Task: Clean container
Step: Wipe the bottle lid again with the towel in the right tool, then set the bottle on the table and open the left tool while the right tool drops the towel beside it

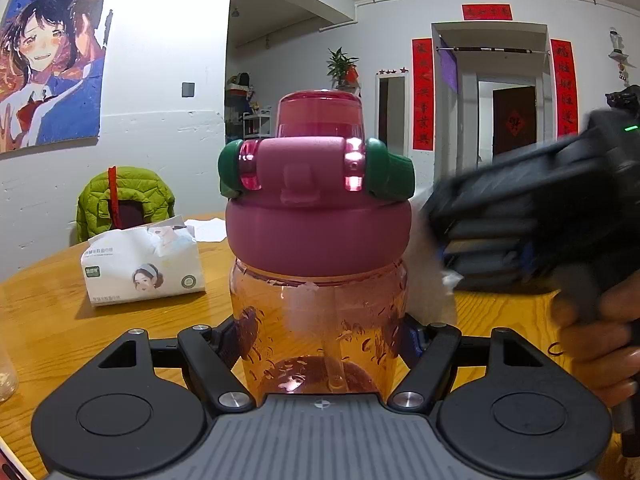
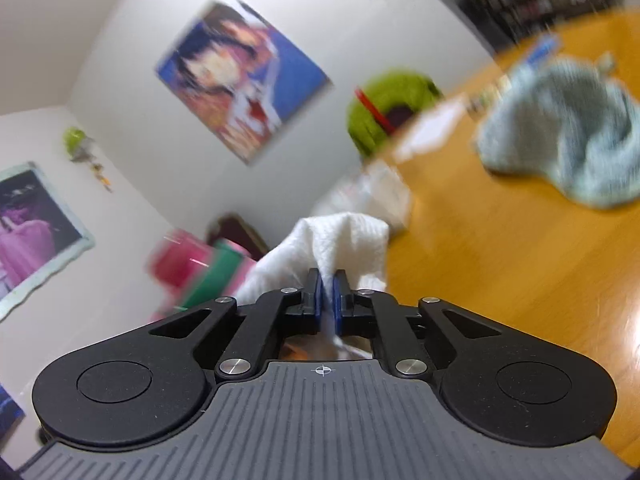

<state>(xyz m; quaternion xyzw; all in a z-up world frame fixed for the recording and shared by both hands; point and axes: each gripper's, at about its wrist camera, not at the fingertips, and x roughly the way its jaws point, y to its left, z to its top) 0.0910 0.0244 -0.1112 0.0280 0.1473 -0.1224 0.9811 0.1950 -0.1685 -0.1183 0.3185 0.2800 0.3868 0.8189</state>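
Left tool (image 1: pixel 320 344) clamps pink bottle (image 1: pixel 320 304); right tool (image 2: pixel 327 300) pinches white tissue (image 2: pixel 332 244).

Each gripper — left gripper (image 1: pixel 322 344), right gripper (image 2: pixel 327 296) — has black linkage arms with silver screws, round black discs, a ribbed grey body bearing a small crosshair mark, and blue finger pads (image 2: pixel 318 294).

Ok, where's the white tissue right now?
The tissue is pinched in the right gripper; in the left wrist view it presses against the right side of the pink bottle.
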